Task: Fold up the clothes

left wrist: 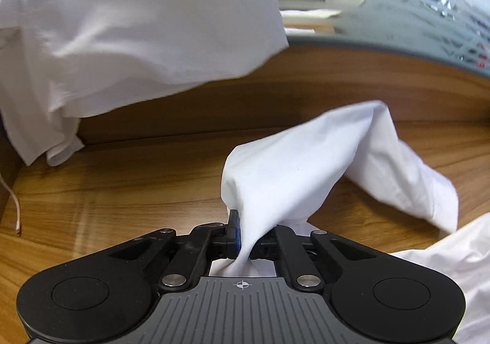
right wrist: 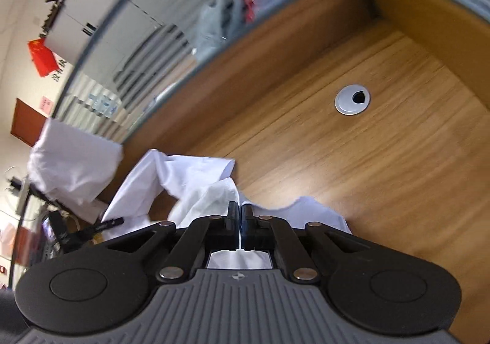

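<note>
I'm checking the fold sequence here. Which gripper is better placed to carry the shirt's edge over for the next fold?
Probably left. The left gripper is shut on a bunch of the white shirt, lifted off the desk. The right gripper is shut with no cloth visibly between its fingers.

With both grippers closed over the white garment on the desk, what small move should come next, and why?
Probably lift both grippers and draw them apart. The left gripper pinches a bunched fold of the white garment, which lies crumpled on the wooden desk; the right gripper is shut at its edge. Spreading should flatten it for folding.
</note>
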A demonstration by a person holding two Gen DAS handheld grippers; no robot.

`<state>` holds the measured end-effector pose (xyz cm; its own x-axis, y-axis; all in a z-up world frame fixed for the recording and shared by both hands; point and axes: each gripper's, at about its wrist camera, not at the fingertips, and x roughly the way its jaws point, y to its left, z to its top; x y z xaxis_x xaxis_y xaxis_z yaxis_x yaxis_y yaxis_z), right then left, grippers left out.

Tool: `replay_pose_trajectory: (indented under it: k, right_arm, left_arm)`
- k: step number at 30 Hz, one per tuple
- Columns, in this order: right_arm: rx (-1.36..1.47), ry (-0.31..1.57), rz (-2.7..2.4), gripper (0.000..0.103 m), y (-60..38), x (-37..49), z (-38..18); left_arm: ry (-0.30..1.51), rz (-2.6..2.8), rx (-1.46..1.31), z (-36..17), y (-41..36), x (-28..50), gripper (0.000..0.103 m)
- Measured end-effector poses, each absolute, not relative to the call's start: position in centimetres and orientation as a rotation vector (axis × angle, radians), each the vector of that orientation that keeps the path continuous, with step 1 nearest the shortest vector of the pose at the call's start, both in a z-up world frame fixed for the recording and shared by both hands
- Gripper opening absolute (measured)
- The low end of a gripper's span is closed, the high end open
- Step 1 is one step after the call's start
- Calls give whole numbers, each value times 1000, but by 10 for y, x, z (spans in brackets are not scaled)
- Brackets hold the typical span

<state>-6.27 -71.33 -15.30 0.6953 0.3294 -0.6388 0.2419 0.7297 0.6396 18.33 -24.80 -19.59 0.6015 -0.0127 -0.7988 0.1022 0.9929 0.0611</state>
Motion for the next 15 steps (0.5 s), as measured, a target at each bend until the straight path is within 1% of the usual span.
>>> replay_pose_trajectory:
  k: [4, 7, 10, 14, 15]
  right_arm:
    - [704, 946, 31, 2, -690, -110, -156]
    - [659, 1082, -6, 1, -672, -135, -182]
    - [598, 1175, -29, 1, -655, -147, -209]
    - [573, 1191, -46, 2, -645, -150, -221]
    - [565, 1181, -48, 5, -645, -147, -219]
  left_arm:
    - [924, -52, 65, -186, -234, 169, 6]
    - [939, -54, 80, -185, -228, 159, 6]
    - [954, -56, 95, -183, -222, 150, 6]
    - [954, -62, 95, -184, -216, 144, 6]
    - [952, -63, 93, -184, -215, 143, 6]
